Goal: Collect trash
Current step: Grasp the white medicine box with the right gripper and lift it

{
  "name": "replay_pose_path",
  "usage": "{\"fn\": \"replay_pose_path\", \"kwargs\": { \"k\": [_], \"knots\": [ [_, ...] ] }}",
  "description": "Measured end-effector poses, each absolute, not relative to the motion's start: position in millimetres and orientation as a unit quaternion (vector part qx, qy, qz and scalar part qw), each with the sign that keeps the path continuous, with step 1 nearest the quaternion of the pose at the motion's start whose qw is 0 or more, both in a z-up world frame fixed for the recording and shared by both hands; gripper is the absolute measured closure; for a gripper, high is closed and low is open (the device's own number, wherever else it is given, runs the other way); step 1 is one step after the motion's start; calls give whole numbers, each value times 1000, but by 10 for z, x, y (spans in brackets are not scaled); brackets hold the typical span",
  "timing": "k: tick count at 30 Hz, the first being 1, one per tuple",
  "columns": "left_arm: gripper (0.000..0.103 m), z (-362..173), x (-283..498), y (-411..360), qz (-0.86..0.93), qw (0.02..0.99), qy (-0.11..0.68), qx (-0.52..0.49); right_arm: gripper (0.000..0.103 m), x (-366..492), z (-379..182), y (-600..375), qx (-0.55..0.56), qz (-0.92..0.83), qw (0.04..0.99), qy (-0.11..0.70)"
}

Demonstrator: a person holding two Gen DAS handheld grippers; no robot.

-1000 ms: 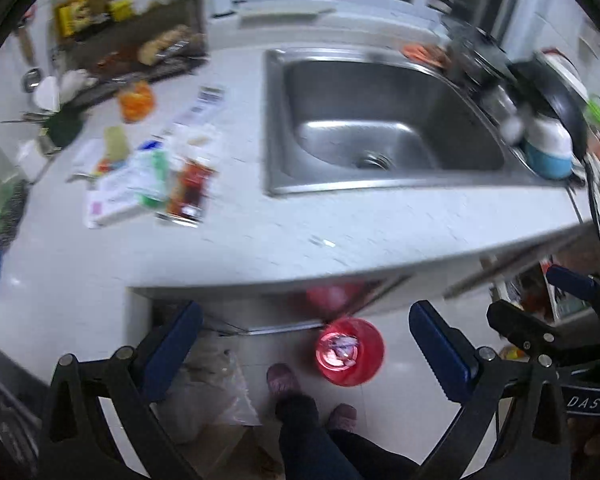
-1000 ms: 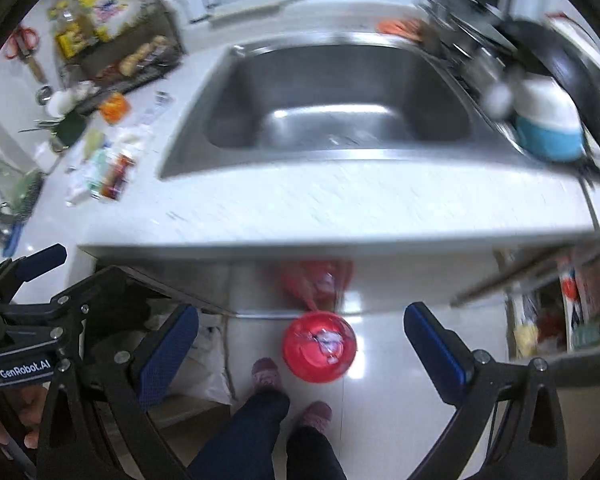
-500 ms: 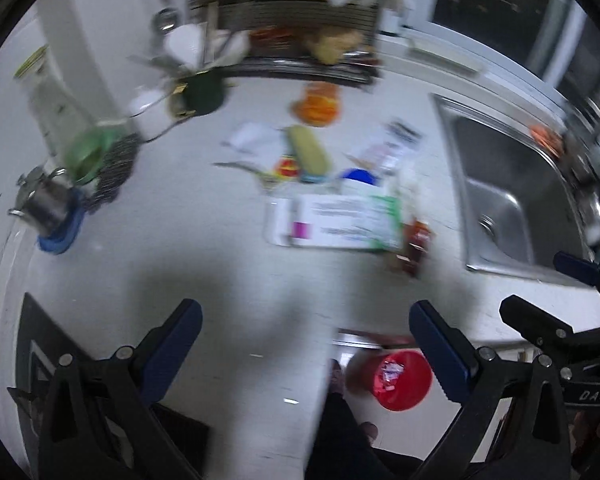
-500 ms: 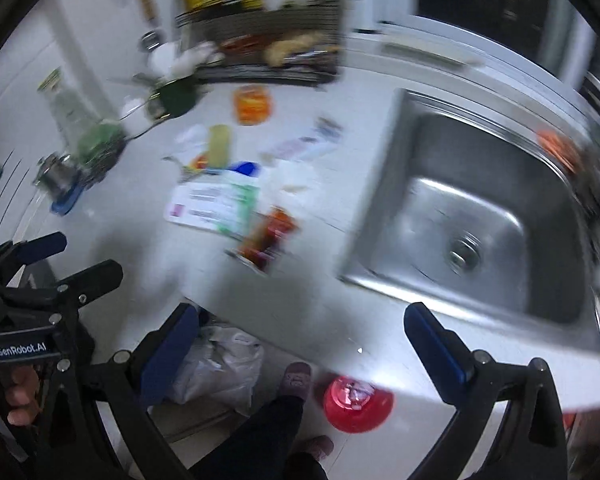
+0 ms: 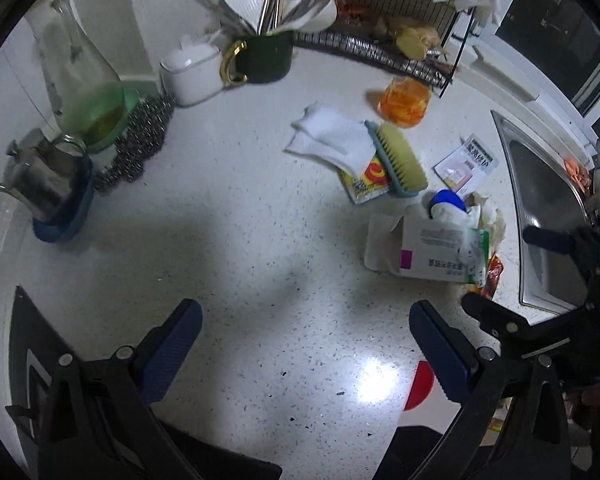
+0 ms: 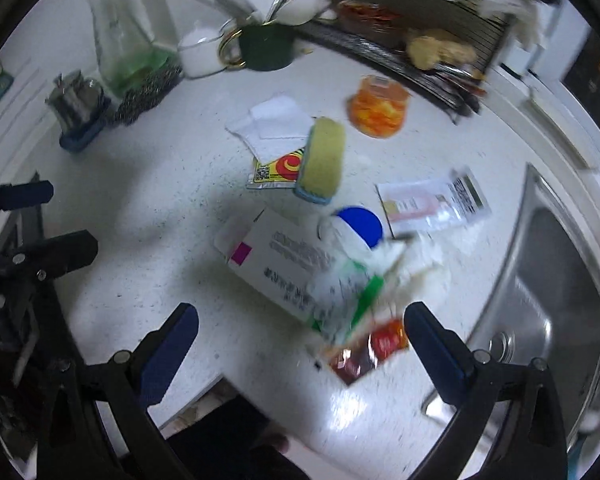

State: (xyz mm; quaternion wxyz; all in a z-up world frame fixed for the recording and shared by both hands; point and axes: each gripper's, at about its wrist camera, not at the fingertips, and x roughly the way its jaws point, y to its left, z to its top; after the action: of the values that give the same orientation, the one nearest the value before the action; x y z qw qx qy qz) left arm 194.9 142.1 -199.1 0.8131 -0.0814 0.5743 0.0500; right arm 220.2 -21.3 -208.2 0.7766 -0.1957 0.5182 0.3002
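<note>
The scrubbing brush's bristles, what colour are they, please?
Pale yellow, on a light blue base; the scrubbing brush shows best in the left wrist view.

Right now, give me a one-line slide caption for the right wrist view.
Open right gripper above a white box and red sachet on the counter beside the sink.

Print covers the white box (image 5: 432,252), the sachet (image 5: 466,164) and the yellow packet (image 6: 278,168) with its QR code on the tabletop (image 5: 240,240), none of it legible.
</note>
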Motion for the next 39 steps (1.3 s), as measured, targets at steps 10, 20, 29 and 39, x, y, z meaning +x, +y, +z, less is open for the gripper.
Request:
{"fn": "replay_pose_path", "kwargs": {
  "k": [10, 20, 29, 39],
  "knots": [
    [0, -2324, 2094, 1533, 49, 791, 602, -93, 2, 2467, -2439, 163, -282, 324, 722, 543],
    [0, -2433, 2177, 1530, 47, 783, 614, -90, 17, 2524, -2760, 272, -307, 328, 687, 571],
    [0, -2261, 2152, 1411, 44, 792, 603, -83, 37, 2492, -2598, 138, -269, 335, 713, 554],
    [0, -2024, 2351, 868, -17, 810, 584, -40, 38, 2473, -1994, -558, -168, 282, 790, 517]
  ]
}}
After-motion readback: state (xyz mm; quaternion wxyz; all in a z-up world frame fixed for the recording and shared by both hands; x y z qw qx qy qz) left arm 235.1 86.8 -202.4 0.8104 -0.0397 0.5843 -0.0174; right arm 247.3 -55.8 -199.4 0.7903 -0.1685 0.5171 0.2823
